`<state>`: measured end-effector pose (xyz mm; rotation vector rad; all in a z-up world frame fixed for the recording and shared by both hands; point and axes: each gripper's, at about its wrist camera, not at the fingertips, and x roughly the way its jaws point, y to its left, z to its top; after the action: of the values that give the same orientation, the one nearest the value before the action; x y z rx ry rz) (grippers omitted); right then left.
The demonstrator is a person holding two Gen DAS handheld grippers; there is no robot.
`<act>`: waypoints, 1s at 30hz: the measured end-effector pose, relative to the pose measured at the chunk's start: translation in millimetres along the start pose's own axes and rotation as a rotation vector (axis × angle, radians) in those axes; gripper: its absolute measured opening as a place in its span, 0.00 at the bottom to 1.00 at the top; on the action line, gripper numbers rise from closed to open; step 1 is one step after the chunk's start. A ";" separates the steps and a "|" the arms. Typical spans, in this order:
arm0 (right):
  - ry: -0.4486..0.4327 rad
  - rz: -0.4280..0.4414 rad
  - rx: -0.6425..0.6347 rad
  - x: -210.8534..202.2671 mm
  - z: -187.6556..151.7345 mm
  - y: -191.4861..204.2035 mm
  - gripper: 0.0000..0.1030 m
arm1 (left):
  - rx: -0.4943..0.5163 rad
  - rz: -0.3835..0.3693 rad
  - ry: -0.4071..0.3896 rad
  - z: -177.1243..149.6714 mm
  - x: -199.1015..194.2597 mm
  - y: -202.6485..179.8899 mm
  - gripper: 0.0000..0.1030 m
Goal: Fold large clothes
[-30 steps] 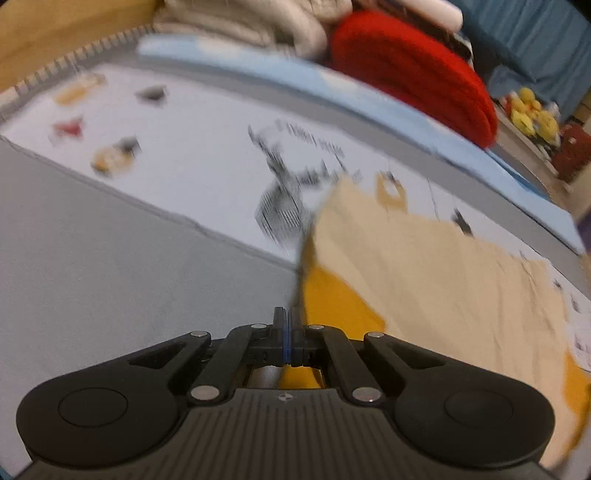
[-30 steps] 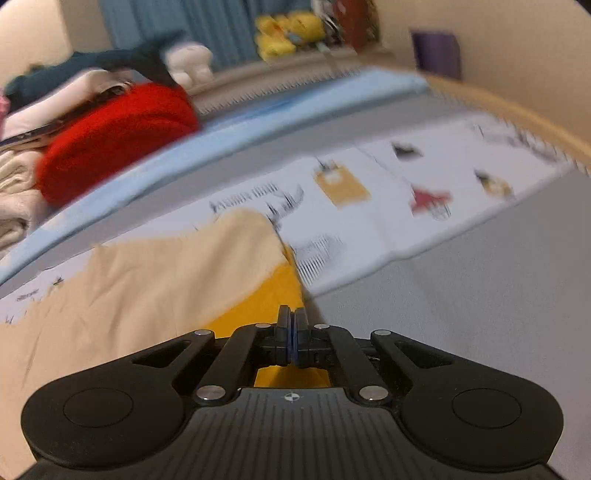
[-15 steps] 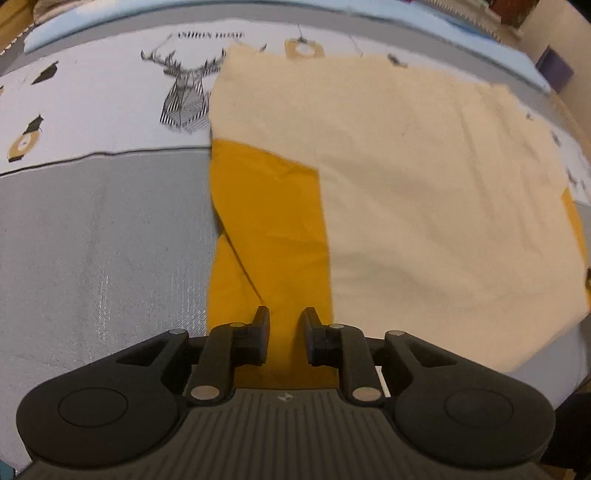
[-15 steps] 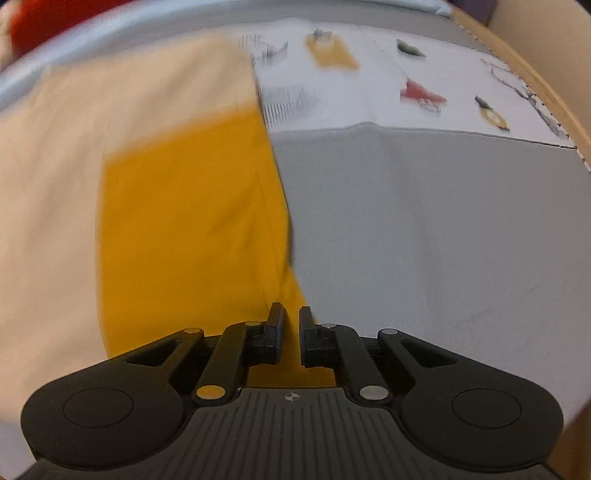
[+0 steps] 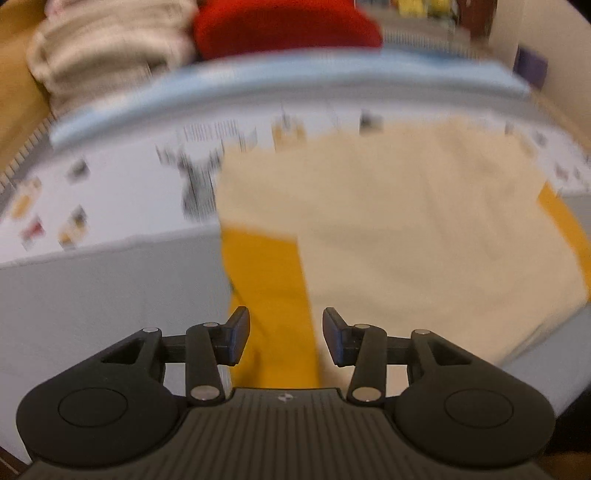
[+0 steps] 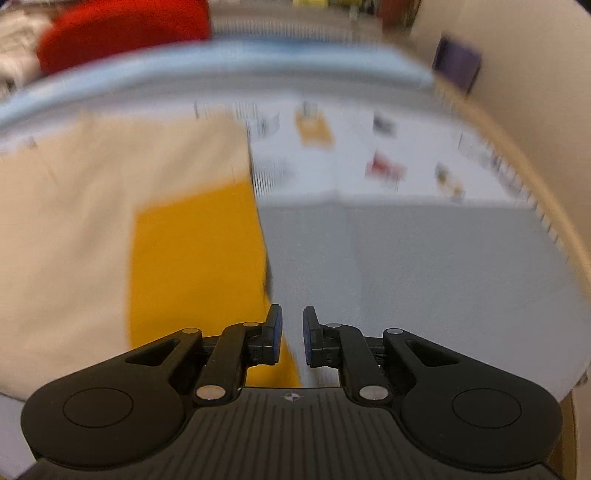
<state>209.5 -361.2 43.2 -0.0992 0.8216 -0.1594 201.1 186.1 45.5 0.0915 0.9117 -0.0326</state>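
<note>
Both tongs empty | left tongs [image 5: 286,334] parted wide | right tongs [image 6: 292,334] slightly parted | garment [image 5: 406,229] flat

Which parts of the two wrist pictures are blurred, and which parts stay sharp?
Left wrist view: the left gripper is sharp; the cloth, printed sheet and red bundle behind it are smeared. Right wrist view: the right gripper is sharp; the cloth and sheet are streaked, edges bent by the fisheye lens.
</note>
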 end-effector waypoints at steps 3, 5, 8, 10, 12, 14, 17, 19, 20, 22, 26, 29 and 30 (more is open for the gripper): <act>-0.072 0.010 -0.006 -38.4 -2.8 5.7 0.21 | -0.049 -0.011 -0.119 -1.4 -45.5 -17.5 0.47; -0.095 0.033 0.015 -60.6 -8.9 9.3 0.21 | -0.078 -0.032 -0.184 -9.4 -69.6 -32.4 0.54; -0.119 0.080 0.024 -85.9 -24.1 15.5 0.22 | -0.093 -0.065 -0.250 -29.8 -90.9 -55.4 0.62; -0.133 0.105 0.031 -98.2 -35.3 24.5 0.22 | -0.078 -0.080 -0.289 -48.9 -95.9 -74.5 0.64; -0.143 0.129 0.046 -105.6 -46.6 32.9 0.24 | -0.061 -0.082 -0.310 -69.4 -93.3 -95.5 0.71; -0.155 0.154 0.072 -111.7 -61.9 43.4 0.25 | -0.056 -0.096 -0.287 -90.0 -83.6 -104.8 0.74; -0.128 0.178 0.090 -108.6 -80.8 56.0 0.25 | -0.081 -0.081 -0.190 -97.9 -54.2 -106.0 0.73; -0.127 0.190 0.082 -106.6 -82.8 63.6 0.25 | -0.141 -0.097 -0.179 -96.3 -44.6 -97.4 0.73; -0.143 0.192 0.068 -107.1 -82.5 67.1 0.25 | -0.165 -0.109 -0.165 -95.7 -40.5 -92.8 0.70; -0.165 0.185 0.034 -108.6 -82.8 73.6 0.25 | -0.218 -0.116 -0.125 -94.6 -29.8 -84.2 0.62; -0.146 0.196 0.027 -104.2 -84.2 74.8 0.26 | -0.293 -0.138 -0.065 -93.7 -16.3 -62.8 0.54; -0.145 0.196 0.026 -103.2 -83.8 75.3 0.26 | -0.301 -0.137 -0.062 -94.8 -15.7 -61.2 0.54; -0.143 0.197 0.026 -103.0 -83.7 75.4 0.26 | -0.302 -0.137 -0.062 -94.9 -15.4 -61.2 0.54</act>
<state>86.6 -270.8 49.4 -0.0044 0.6821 0.0221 112.8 133.8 -4.1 -0.2514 0.8510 -0.0246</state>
